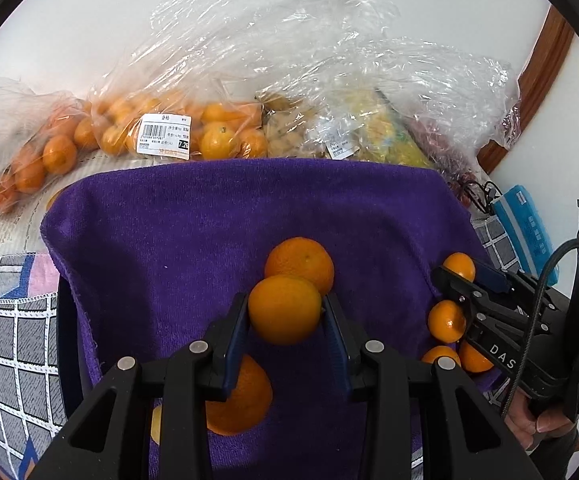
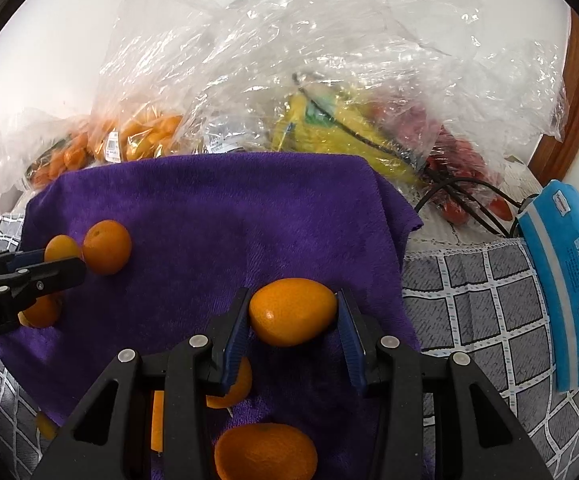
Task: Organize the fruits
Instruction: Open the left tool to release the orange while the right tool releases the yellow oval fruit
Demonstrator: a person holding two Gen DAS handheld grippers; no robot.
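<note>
Left gripper: our left gripper [image 1: 284, 312] is clamped on a small orange [image 1: 284, 309] at the centre of the left wrist frame, pads pressing both sides.
Right gripper: our right gripper [image 2: 292, 312] pinches an oval orange [image 2: 292, 312] lengthwise at the centre of the right wrist frame; in the left view the same tool [image 1: 459, 294] sits at the right edge.
Landing place: the purple towel [image 1: 209, 232] fills the middle of both frames, and both held fruits hang above it.
Fruit already down: a loose orange [image 1: 300, 265] lies just behind our left one; another orange [image 1: 237, 396] shows at lower centre under the fingers; more sit at the right edge near the other gripper.
Supply: the bag of oranges [image 1: 161, 128] with its price label lies upper left, behind the towel; clear bags of other produce fill the upper right.
Step in hand: we judge we are lowering both fruits to set them on the towel.
Doing it well: we should pick bare cloth, beside the fruit already down and not on top of it, bring each fruit to rest on the pile, then part the jaws slowly.
Risk: round fruit rolls; released too high, or against a neighbour, it may wander toward the towel's edge.
Right side caution: the oval orange, held by its ends, could pivot as the grip loosens.
</note>
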